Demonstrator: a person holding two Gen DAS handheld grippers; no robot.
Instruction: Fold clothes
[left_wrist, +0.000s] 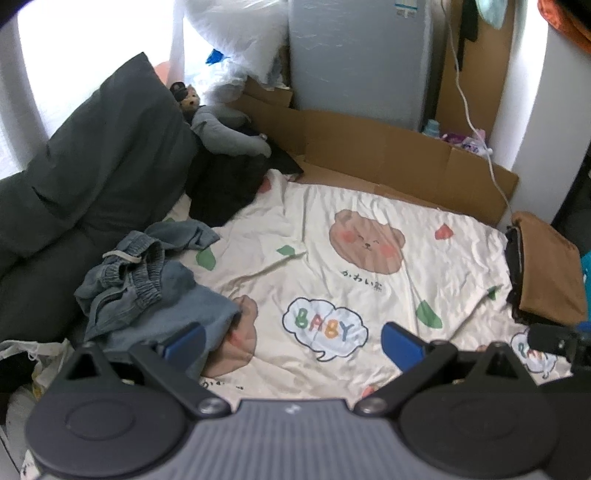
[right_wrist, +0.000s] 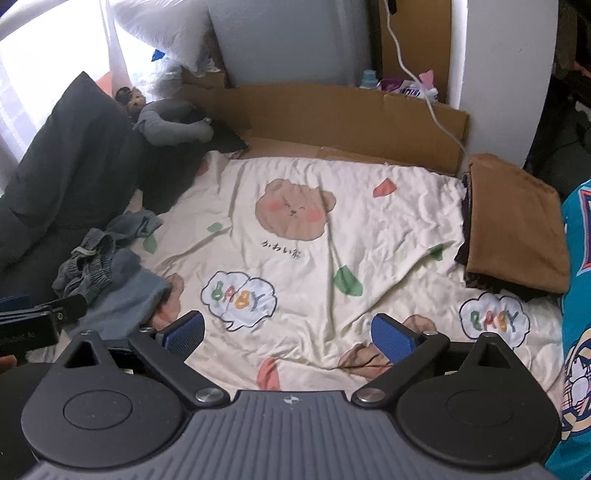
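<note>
On bedsheet (right_wrist: 295, 177): one crumpled denim shorts (left_wrist: 147, 280), one folded stack (right_wrist: 517, 225); both tongs (left_wrist: 293, 341) (right_wrist: 288, 334) wide, empty.

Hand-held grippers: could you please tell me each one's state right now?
Left hand-held gripper: open, holding nothing.
Right hand-held gripper: open, holding nothing.

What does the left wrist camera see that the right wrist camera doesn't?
Only the left wrist view shows the white cloth bag at the bed's left edge. Only the right wrist view shows the teal printed fabric on the far right. Both show the crumpled blue denim shorts, the folded brown garment, the cream bear-print bedsheet, and an open hand-held gripper: left hand-held gripper, right hand-held gripper.
</note>
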